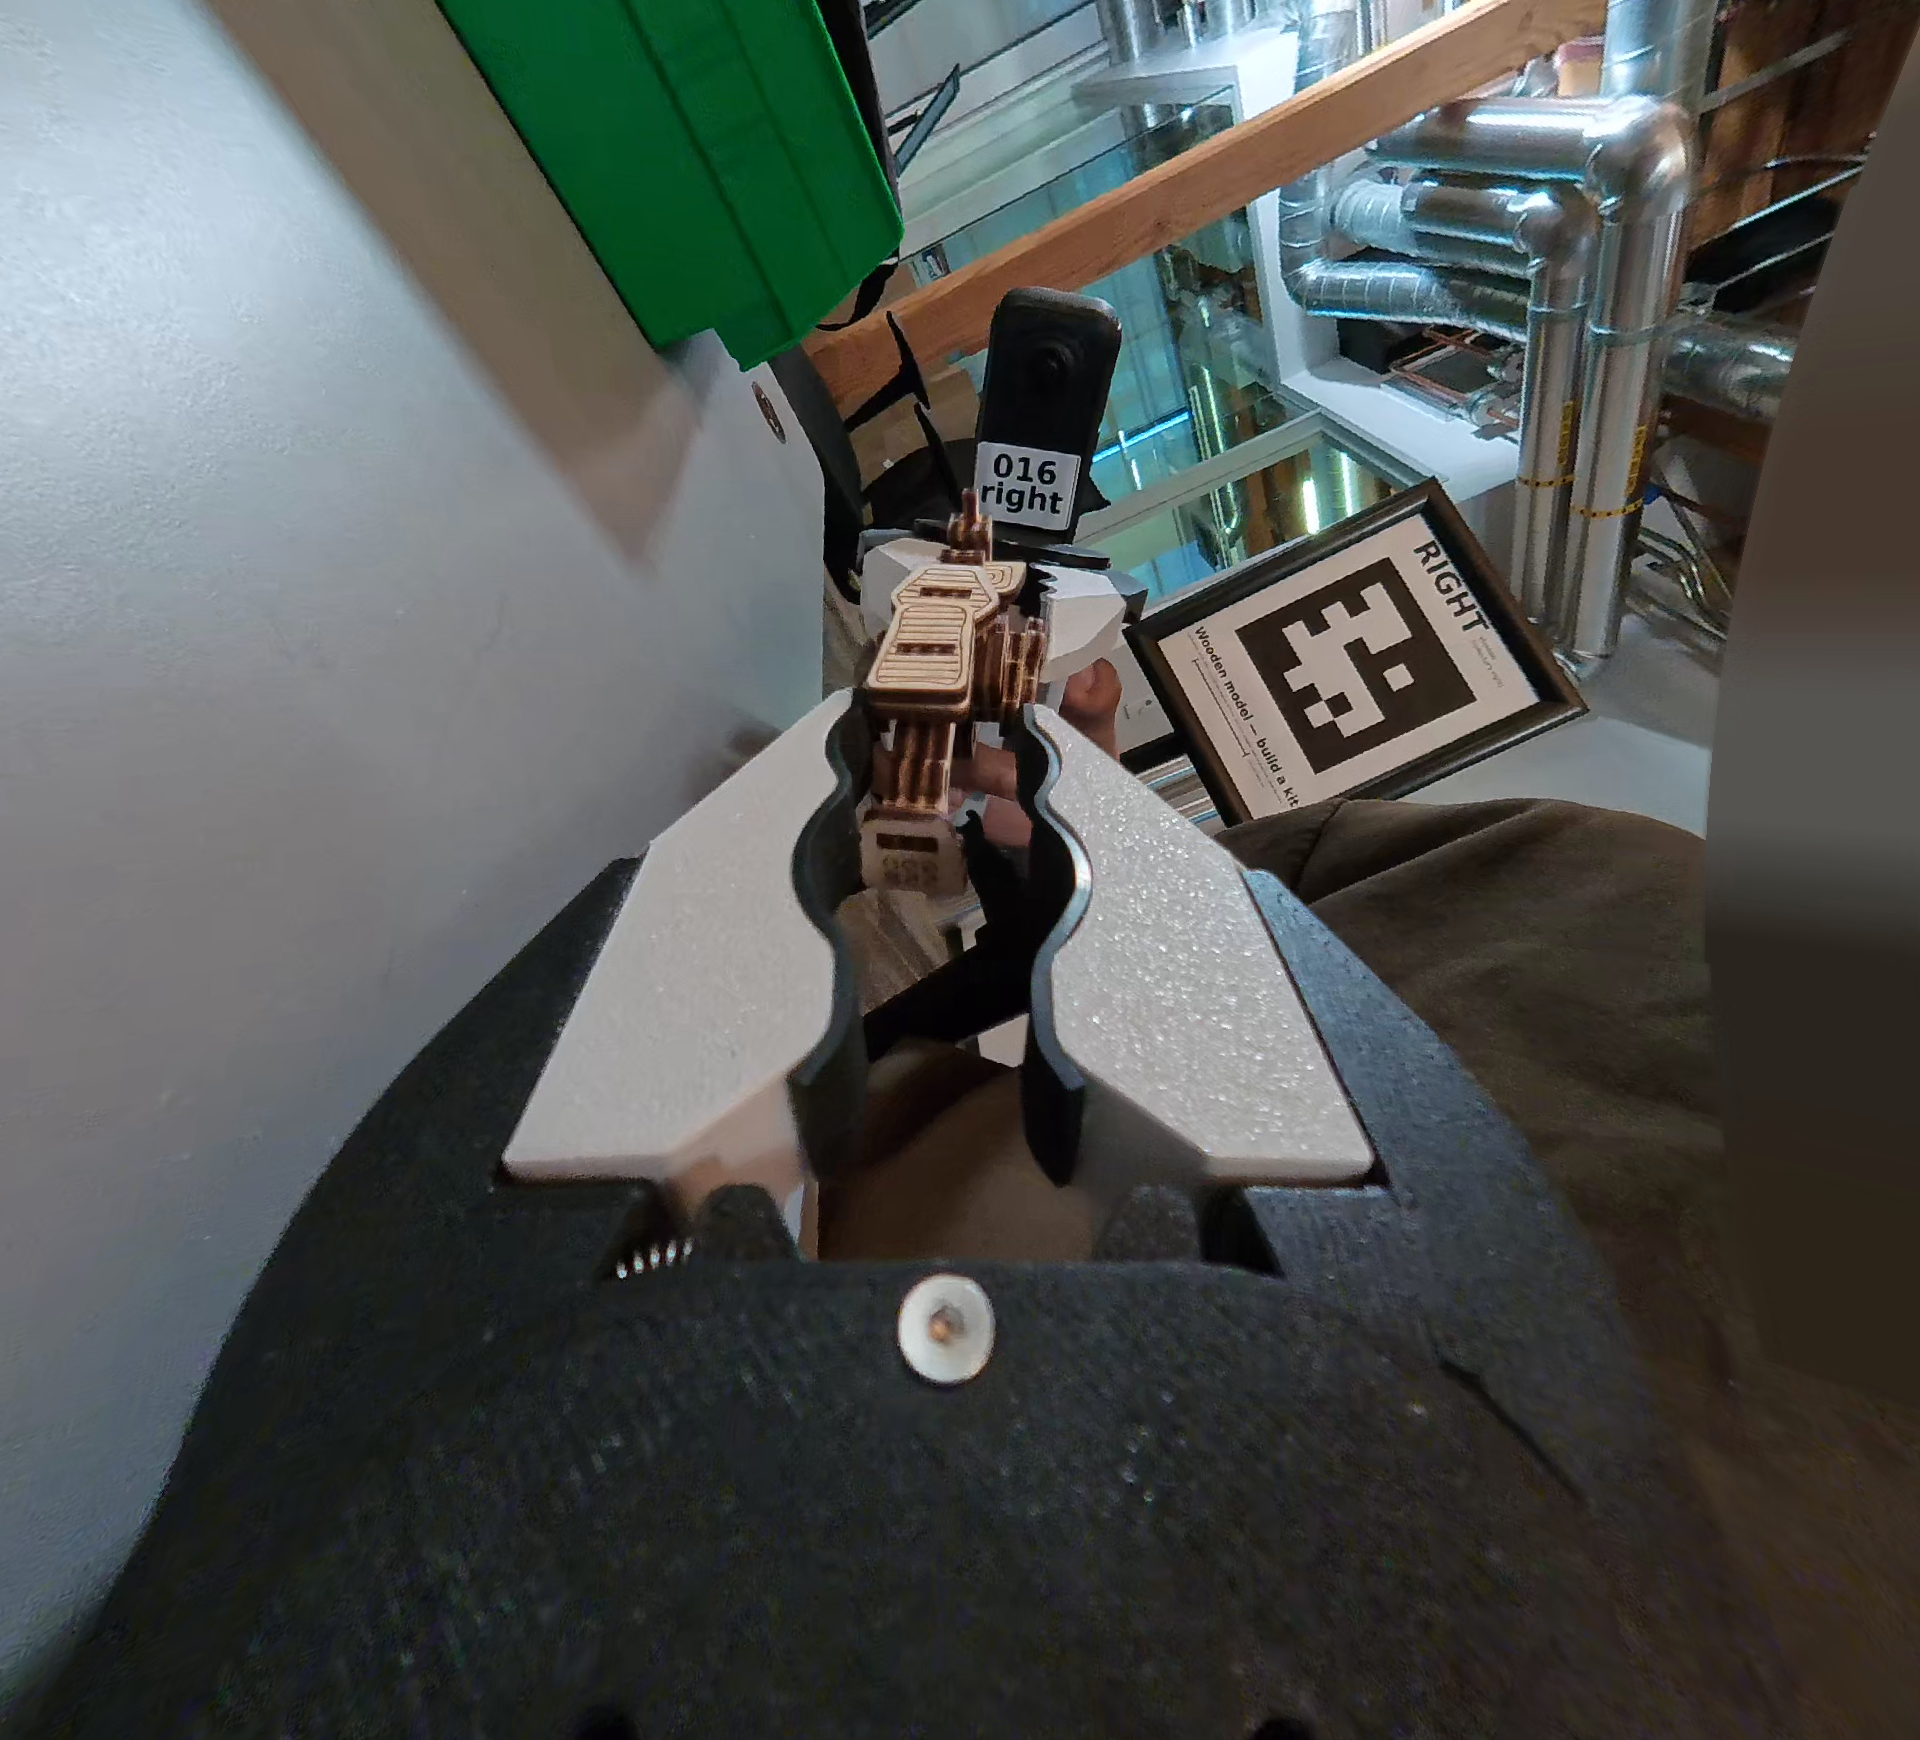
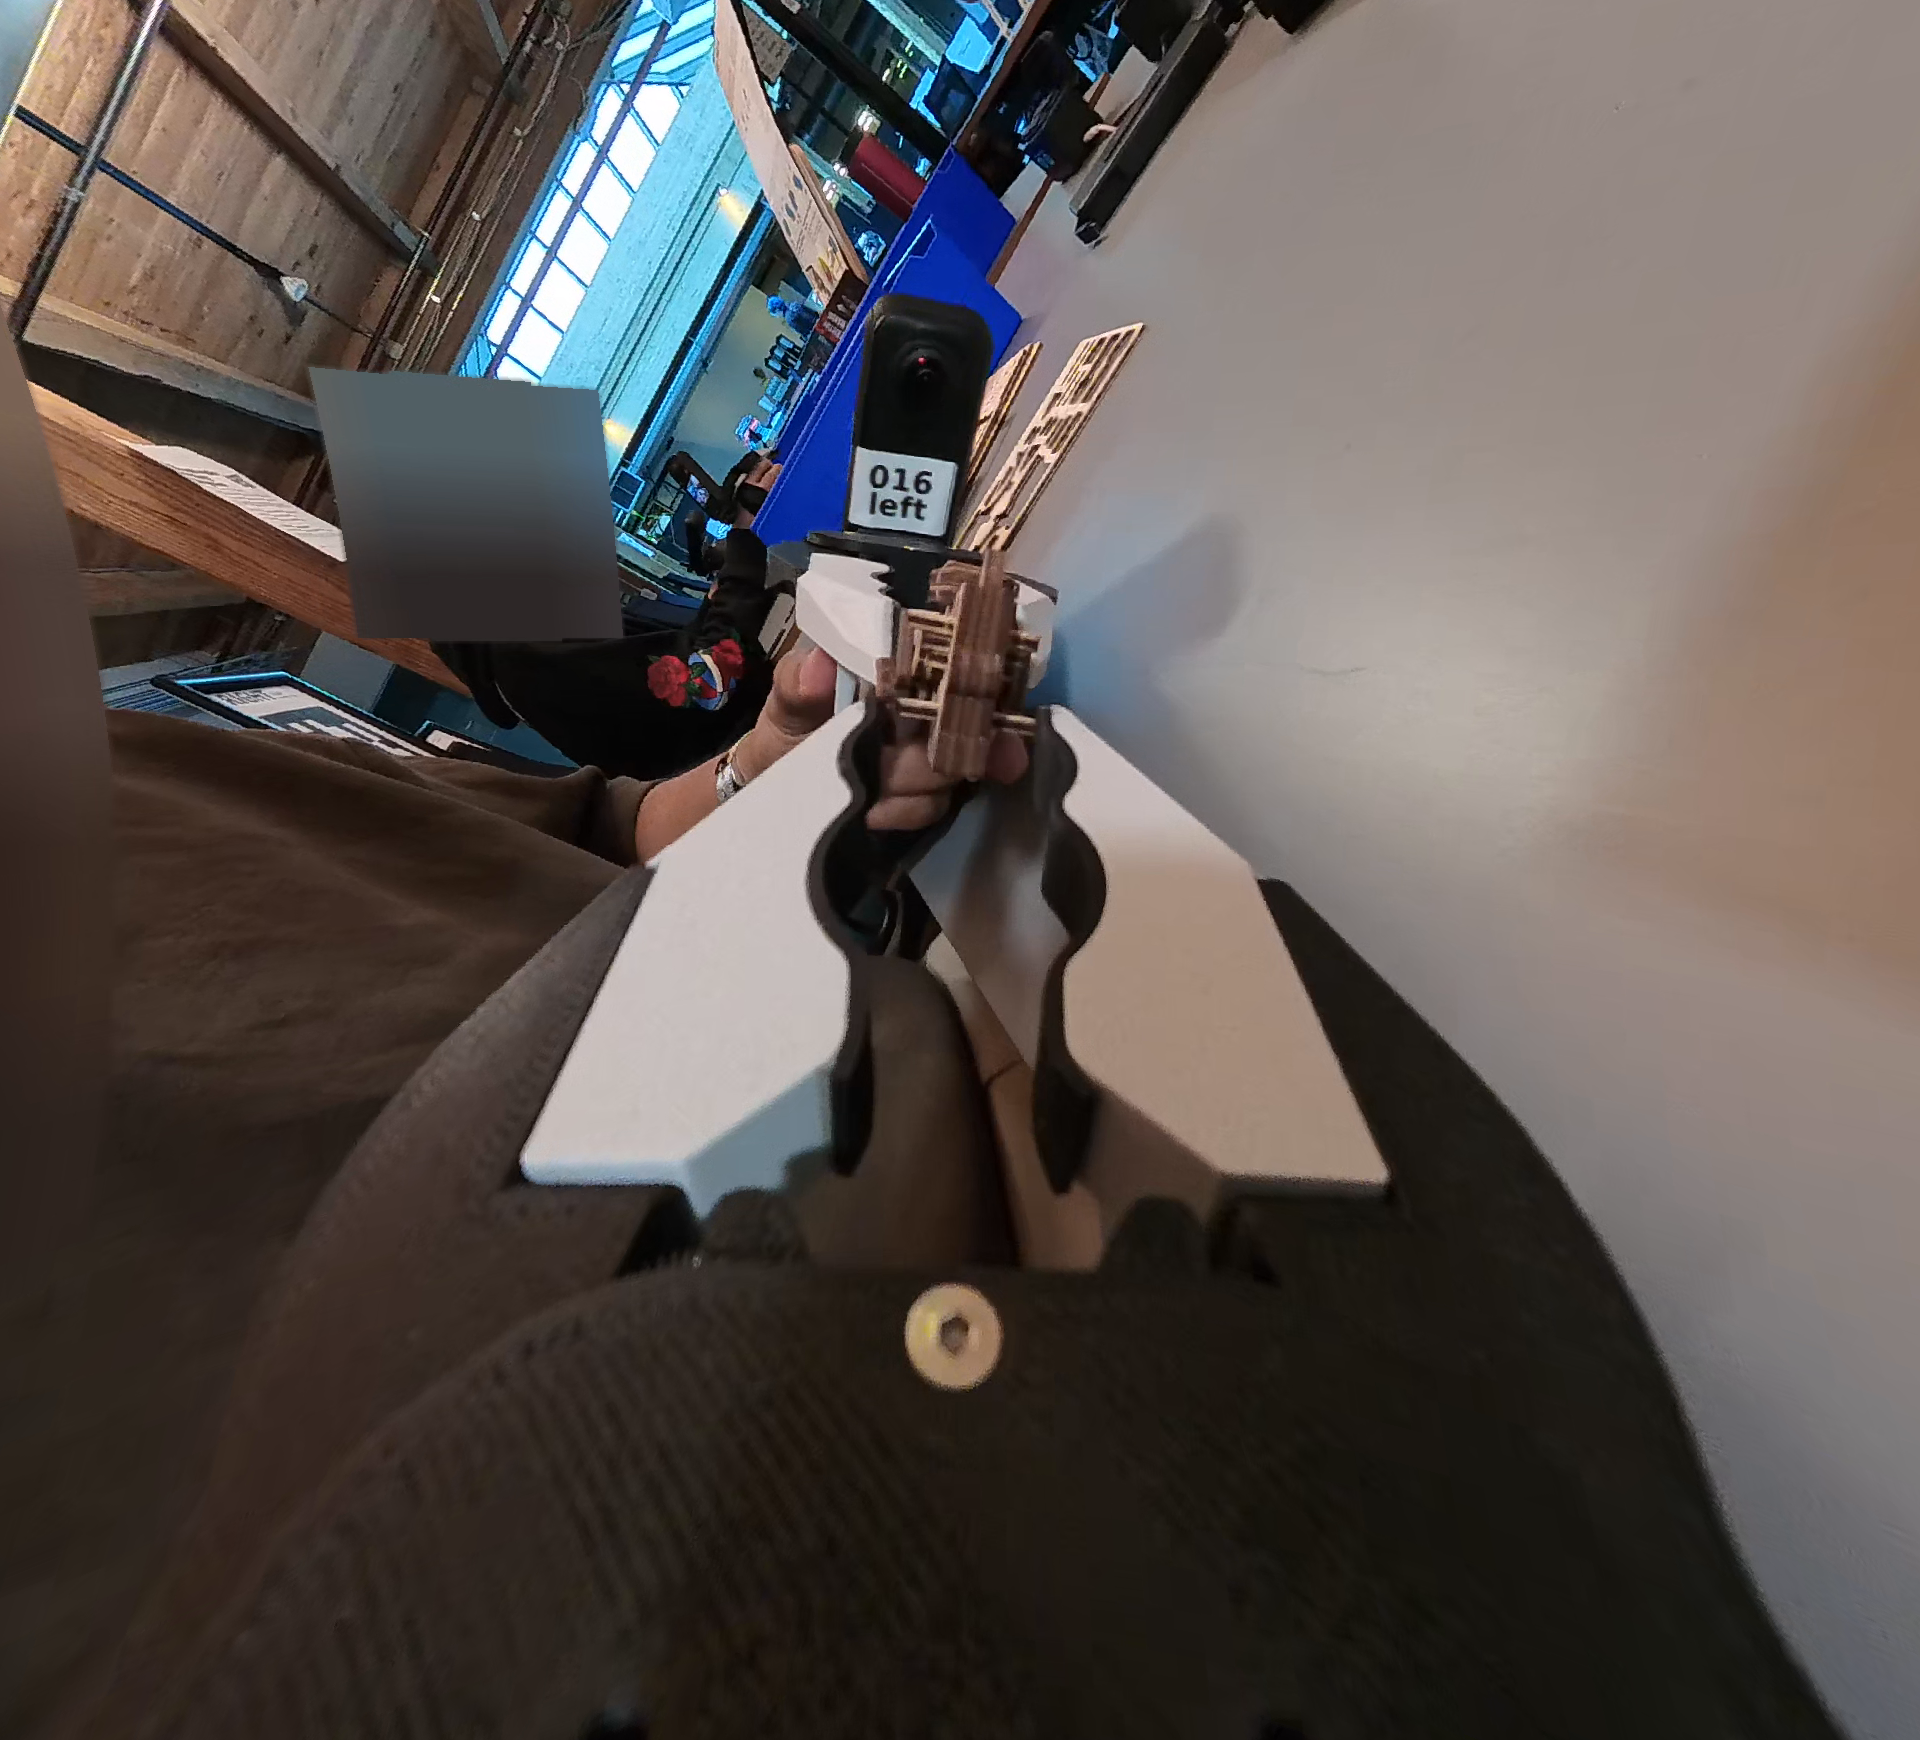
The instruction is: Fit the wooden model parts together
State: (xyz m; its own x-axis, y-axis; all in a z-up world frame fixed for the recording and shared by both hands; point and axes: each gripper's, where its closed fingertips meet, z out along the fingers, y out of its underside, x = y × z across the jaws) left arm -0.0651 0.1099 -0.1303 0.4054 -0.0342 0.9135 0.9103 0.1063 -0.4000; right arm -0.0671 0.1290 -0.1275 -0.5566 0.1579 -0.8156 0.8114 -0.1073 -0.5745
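Note:
A small laser-cut wooden model [image 1: 928, 651] is held in the air between my two grippers, which face each other tip to tip. My left gripper [image 1: 940, 726] has its white fingers closed on the model's near, lower end. The right gripper [image 1: 997, 610] faces it from the far side and grips the model's upper end. In the right wrist view the model [image 2: 966, 667] is a cluster of crossed wooden slats. My right gripper [image 2: 956, 740] pinches its near end, and the left gripper [image 2: 925, 615] holds the far end. A hand [image 2: 805, 703] holds the left gripper's handle.
The grey table [image 2: 1507, 495] carries wooden part sheets [image 2: 1055, 433], a blue crate [image 2: 914, 308] and a green crate [image 1: 644, 80]. A framed marker sign [image 1: 1351, 651] stands behind the grippers. A brown sleeve [image 1: 1507, 963] is close by. A person in dark clothes [image 2: 623, 703] sits beyond.

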